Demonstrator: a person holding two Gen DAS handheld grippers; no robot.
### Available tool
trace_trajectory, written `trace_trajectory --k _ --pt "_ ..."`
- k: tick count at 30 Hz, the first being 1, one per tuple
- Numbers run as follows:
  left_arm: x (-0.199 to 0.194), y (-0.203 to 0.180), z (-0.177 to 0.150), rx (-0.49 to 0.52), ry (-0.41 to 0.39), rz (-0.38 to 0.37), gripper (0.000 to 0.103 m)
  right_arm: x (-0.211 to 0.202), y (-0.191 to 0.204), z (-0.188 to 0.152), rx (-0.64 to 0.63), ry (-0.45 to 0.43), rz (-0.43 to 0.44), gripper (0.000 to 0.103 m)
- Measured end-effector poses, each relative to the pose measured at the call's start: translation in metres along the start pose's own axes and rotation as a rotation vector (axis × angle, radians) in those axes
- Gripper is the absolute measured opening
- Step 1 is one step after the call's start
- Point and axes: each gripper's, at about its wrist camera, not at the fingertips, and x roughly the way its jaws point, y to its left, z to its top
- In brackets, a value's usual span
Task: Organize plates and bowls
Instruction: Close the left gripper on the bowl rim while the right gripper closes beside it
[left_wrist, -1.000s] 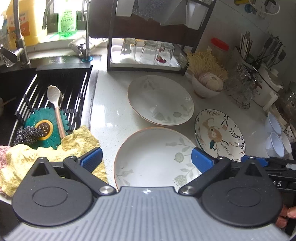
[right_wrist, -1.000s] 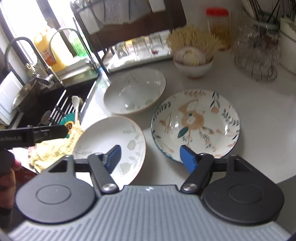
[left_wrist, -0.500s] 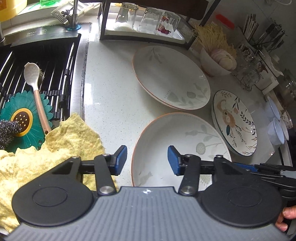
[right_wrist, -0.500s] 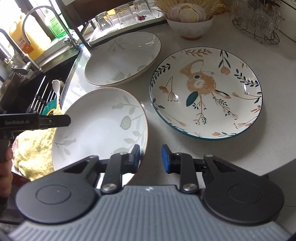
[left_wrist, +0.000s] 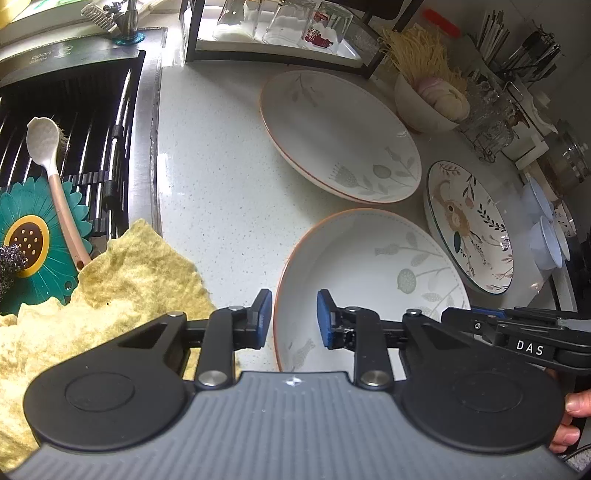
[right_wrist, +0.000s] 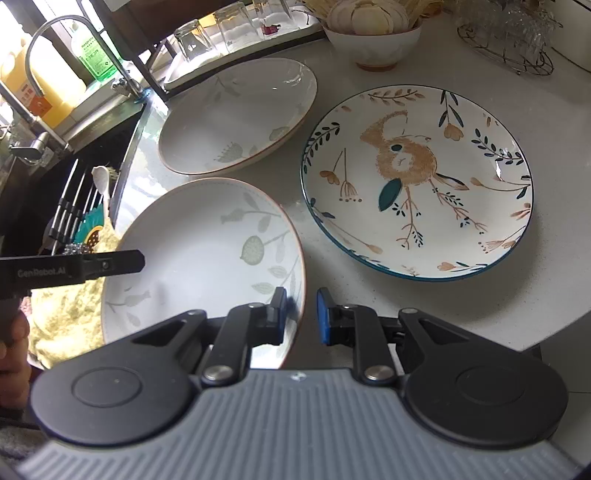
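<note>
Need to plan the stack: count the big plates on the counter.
3: near leaf plate between both grippers; far leaf plate by the glass rack; bird plate to the right. Small bowls aside, none seem hidden.

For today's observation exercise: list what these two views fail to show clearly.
- Near plate: its near rim is hidden by the tool bodies in both views.
- Left tongs and right tongs straddle that rim; whether the pads touch it is unclear.
- Small white bowls: count unclear, squeezed at the left view's right edge.

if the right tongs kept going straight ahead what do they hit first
Probably the rim of the near leaf-pattern plate, which already sits between the right tongs; beyond it lies bare counter.
</note>
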Motion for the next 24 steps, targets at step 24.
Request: trace_trajectory --k 24 --pt "-0.009 0.005 -0.001 0.013 -0.011 0.003 0.019 -0.003 0.010 0.001 0.011 -0.057 0.026 0.017"
